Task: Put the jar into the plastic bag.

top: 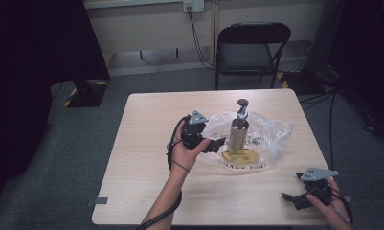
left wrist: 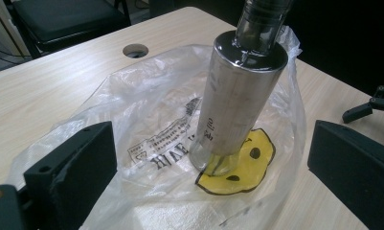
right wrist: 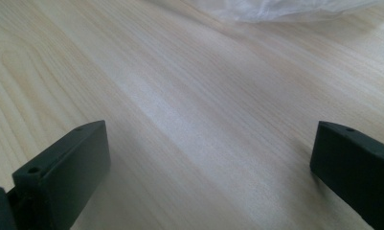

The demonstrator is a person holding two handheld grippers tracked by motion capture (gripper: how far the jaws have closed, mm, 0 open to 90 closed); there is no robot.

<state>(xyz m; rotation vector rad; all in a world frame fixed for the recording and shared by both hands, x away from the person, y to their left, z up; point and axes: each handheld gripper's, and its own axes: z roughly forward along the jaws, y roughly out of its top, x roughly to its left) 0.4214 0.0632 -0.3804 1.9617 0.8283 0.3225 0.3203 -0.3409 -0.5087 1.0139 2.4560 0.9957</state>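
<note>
Fingers wide on left gripper (top: 217, 143), just beside tall silver steel bottle (top: 238, 132) upright on clear plastic bag (top: 271, 129) | right gripper (top: 289, 197) fingers wide over pale wooden table (top: 141, 158), well apart

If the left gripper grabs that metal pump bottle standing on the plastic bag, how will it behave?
The bottle is tall and narrow, so it probably tips easily if pushed high. Its shiny metal wall looks slippery for the open left gripper. The thin plastic bag under it is crinkled, so the base may slide.

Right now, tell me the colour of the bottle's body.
Shiny silver metal bottle, clearest in the left gripper view.
</note>
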